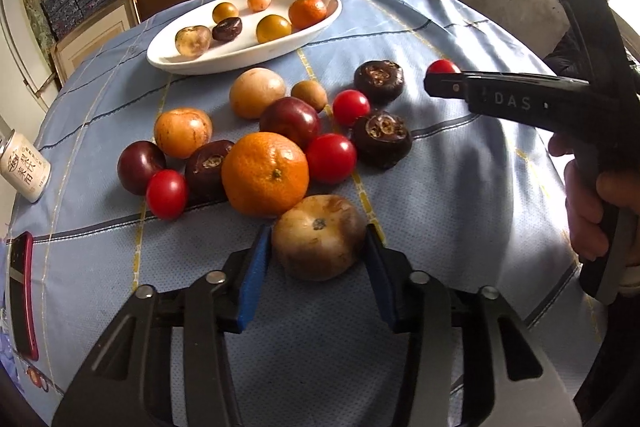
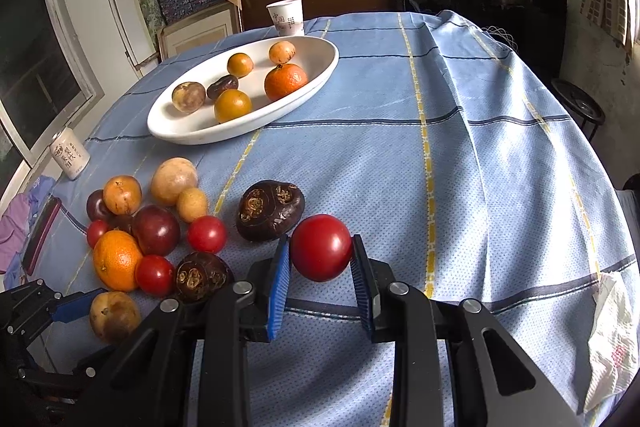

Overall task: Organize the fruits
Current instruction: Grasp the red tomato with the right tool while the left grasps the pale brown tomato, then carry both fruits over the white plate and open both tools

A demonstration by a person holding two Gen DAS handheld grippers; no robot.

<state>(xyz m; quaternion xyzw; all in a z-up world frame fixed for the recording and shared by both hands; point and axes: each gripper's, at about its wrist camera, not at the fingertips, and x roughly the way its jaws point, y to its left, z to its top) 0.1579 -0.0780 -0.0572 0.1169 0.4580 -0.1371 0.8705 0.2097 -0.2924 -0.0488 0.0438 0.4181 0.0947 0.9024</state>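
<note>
Closing in from the left: left gripper (image 1: 318, 247) with blue pads either side of the bruised brown fruit (image 1: 318, 237), nearest of the loose pile, well short of the white dish (image 1: 168, 57). Looks pinched, pads touching the skin; best kept gentle, soft flesh there. Over on the right: right gripper (image 2: 320, 259) clamped on a red tomato (image 2: 321, 247), also well apart from the dish. Next, probably, lifting clear of the pile and lowering into a bare patch of dish.
</note>
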